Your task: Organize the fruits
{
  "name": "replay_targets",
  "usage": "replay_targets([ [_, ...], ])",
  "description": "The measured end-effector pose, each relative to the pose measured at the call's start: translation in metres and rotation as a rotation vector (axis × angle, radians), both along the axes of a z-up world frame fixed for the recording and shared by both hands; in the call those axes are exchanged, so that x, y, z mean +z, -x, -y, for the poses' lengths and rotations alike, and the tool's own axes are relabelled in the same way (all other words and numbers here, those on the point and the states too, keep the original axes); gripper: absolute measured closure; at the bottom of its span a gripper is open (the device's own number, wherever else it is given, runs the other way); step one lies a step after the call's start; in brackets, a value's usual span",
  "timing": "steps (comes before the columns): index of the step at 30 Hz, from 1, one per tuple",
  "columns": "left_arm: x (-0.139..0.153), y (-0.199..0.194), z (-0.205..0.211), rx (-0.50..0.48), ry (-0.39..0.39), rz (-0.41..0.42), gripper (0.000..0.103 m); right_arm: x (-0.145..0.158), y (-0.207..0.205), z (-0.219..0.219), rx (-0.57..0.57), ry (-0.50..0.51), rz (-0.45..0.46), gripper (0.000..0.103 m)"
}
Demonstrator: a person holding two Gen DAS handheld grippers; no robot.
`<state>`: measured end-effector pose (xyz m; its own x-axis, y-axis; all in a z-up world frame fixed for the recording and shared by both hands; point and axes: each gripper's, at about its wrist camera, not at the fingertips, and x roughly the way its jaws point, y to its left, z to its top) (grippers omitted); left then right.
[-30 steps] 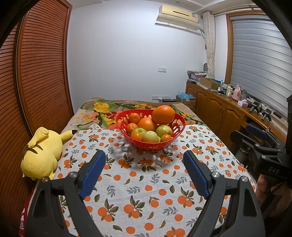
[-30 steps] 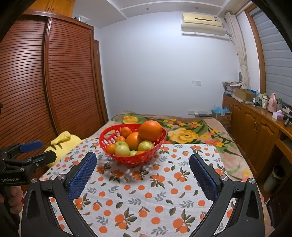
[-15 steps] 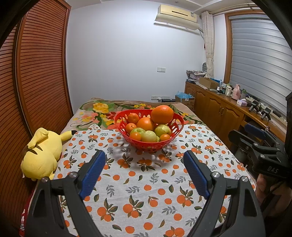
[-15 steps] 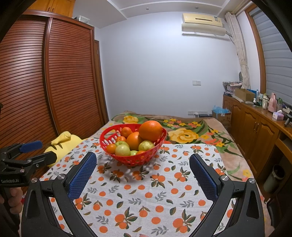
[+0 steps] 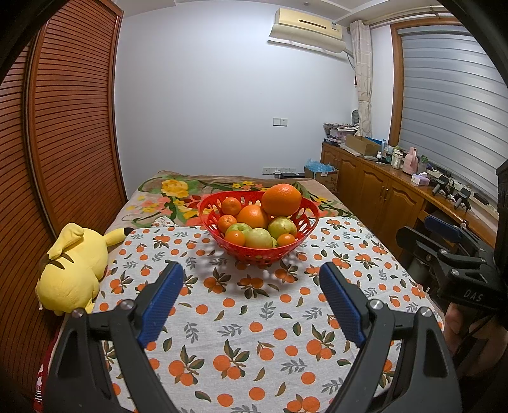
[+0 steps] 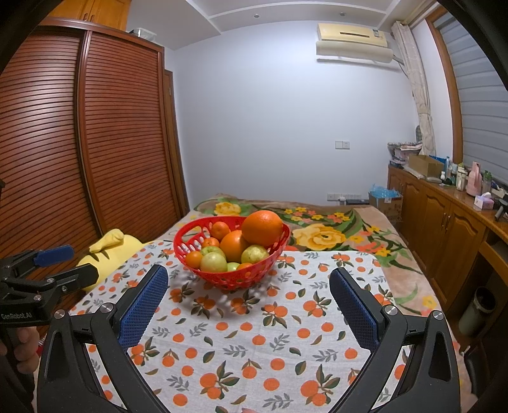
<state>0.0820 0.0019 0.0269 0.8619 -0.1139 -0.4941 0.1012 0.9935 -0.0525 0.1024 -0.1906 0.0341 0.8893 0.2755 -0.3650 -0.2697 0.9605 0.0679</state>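
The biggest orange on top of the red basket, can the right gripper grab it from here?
Probably yes: the big orange sits on top of the pile in the red plastic basket, nothing covers it, and the right gripper is open with bare tablecloth between.

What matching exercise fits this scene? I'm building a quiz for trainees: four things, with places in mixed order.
Things:
1. big orange
2. yellow plush toy
3. red basket
4. air conditioner

Places:
a. high on the wall
b. on the patterned tablecloth
c. top of the fruit pile
d. at the table's left edge

Pairs: 1-c, 2-d, 3-b, 4-a
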Motion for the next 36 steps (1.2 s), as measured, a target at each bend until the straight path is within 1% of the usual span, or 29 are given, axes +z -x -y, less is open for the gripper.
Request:
replay_targets([
  [36,0.0007,0.0005,0.002,-0.002,0.002,0.002,0.015,-0.0003,0.0004,-0.0009,0.0,0.001,-0.001,0.0],
])
